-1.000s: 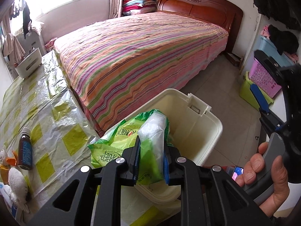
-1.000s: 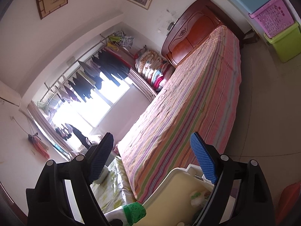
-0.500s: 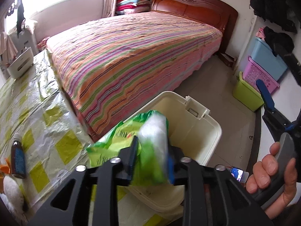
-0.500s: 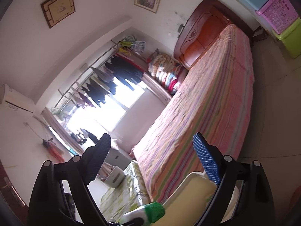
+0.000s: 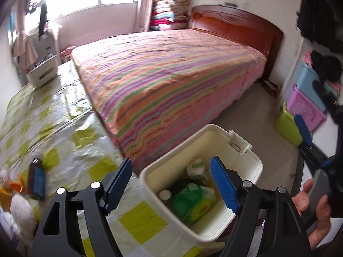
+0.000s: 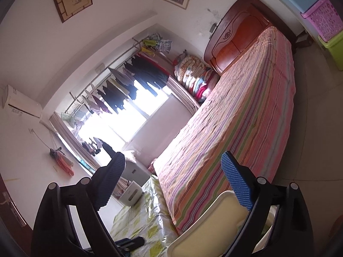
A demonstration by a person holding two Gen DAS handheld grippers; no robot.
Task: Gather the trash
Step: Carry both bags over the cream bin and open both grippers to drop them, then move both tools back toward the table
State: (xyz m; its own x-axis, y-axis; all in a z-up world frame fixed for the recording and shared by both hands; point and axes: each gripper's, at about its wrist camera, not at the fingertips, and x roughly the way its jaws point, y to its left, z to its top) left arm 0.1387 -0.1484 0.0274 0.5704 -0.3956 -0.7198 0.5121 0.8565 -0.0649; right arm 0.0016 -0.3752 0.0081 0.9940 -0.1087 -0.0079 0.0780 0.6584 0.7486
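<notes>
In the left wrist view, the white and orange things (image 5: 15,203) at the table's (image 5: 64,115) near left corner are cut off by the picture's edge and too blurred to name. The brown bottle's (image 5: 36,177) label is unreadable.

In the right wrist view, only the bin's (image 6: 214,220) rim shows; its contents are hidden.

No legible text; green packet (image 5: 194,203) print blurred.

The left wrist view tilts down, close over the cream bin (image 5: 246,162). The right wrist view faces level across the room. Both share the striped bed (image 5: 171,75) (image 6: 246,107).
</notes>
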